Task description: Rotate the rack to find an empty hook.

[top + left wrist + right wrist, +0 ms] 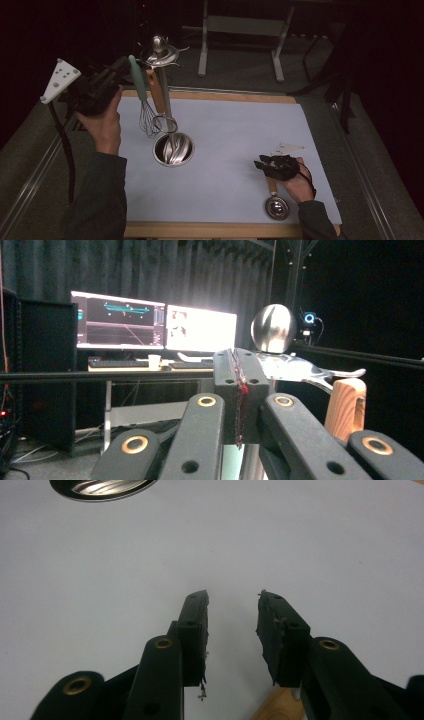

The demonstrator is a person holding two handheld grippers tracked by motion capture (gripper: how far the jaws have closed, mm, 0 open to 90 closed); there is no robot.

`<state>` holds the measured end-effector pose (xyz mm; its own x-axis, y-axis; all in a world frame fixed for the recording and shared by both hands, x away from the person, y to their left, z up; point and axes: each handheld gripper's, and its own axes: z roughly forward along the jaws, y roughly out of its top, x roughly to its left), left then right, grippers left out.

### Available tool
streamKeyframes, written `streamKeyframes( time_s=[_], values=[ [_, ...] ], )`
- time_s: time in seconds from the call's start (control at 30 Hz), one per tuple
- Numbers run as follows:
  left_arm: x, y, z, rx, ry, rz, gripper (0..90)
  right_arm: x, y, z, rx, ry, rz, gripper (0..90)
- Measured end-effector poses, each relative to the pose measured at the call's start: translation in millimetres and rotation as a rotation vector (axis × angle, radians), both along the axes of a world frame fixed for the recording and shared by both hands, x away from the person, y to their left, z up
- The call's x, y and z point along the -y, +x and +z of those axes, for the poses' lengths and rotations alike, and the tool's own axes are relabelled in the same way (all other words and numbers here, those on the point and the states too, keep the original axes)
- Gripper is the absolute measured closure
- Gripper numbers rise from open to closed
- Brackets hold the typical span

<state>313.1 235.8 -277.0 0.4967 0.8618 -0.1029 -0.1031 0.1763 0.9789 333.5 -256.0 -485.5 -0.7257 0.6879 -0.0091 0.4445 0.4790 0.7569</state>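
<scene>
The left gripper [120, 67] is raised above the far left corner of the table, level with the top of a steel utensil stand [161, 52] whose pole rises from a round, shiny base [173, 149] set on the pale mat [235, 130]. In the left gripper view its jaws are clenched flat against each other [239, 390], with nothing visible between the pads; the steel ball [273, 328] that tops the stand and the curved hook arms [310, 371] beneath it lie just beyond the jaw tips. A whisk with a pale green handle [138, 80] hangs at the stand, its wire head [150, 122] low beside the pole; the handle top is close against the left gripper, but contact cannot be confirmed. A wooden handle [156, 92] hangs just beside the whisk, and its looped end [346, 407] shows to the right of the closed jaws. The right gripper [260, 165] rests low over the mat's near right part, jaws released and standing apart [232, 625] with only bare mat between them. Directly under the right hand [295, 182] lies a small metal ladle-type utensil, its wooden handle [271, 186] passing beneath the gripper and its round bowl [276, 207] toward the near edge of the mat. The stand's base [102, 489] sits well apart, ahead of the right jaws.
</scene>
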Motion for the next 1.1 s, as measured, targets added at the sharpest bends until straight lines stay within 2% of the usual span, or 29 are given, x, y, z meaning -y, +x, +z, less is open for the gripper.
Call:
streamKeyframes(
  time_s=[0.07, 0.37, 0.67, 1.1],
  values=[
    [-1.2, 2.6, -0.3, -0.004, -0.013, -0.002, 90.0, 0.1, -0.1, 0.1, 0.001, 0.002, 0.002, 64.4],
    [-3.0, 10.0, 2.0, -0.024, -0.02, 0.003, 90.0, 1.2, -0.4, 0.0, 0.001, 0.002, -0.002, 64.4],
    [-2.7, 17.9, 5.2, -0.041, -0.003, 0.025, 90.0, 3.3, -0.3, 1.4, 0.007, 0.006, -0.003, 64.4],
    [-1.8, 28.6, 7.4, -0.063, -0.012, 0.034, 90.0, 3.2, -0.1, 0.5, 0.004, 0.006, -0.002, 64.1]
  ],
)
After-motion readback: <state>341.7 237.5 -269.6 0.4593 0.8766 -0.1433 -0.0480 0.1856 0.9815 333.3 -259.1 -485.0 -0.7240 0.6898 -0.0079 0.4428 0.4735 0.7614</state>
